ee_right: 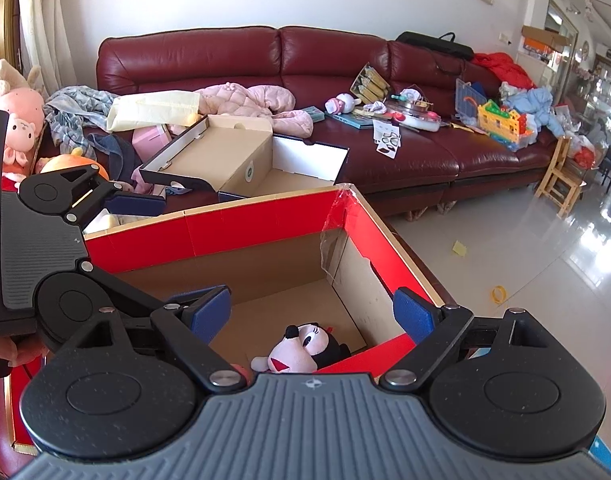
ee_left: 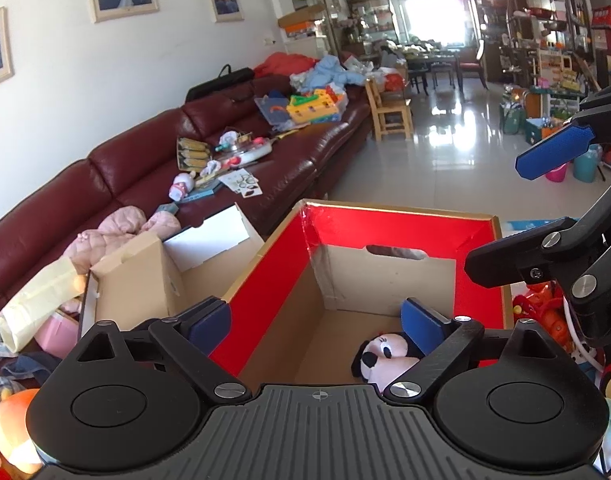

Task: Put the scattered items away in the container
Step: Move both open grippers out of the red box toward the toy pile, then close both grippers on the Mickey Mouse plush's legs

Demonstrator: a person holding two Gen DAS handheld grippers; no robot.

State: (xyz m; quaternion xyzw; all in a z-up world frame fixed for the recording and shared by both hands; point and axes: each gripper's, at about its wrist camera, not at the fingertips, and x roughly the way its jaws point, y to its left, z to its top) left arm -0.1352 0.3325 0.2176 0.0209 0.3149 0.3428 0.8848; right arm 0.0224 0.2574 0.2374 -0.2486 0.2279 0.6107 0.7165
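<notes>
Living room with pale tiled floor [ee_left: 445, 160]; a dark red sofa [ee_right: 305, 64] strewn with clothes and toys fills the upper half of the right wrist view. Red-lined cardboard box [ee_right: 265, 220] stands open at frame centre. Mouse plush [ee_right: 301, 350] lies on the box floor, low in both views, touching neither gripper. Left gripper [ee_left: 317, 320] hangs over the box, fingers spread wide, nothing between them. Right gripper [ee_right: 311, 310] also over the box, fingers spread, empty. An open shoebox [ee_right: 233, 160] sits behind the box.
</notes>
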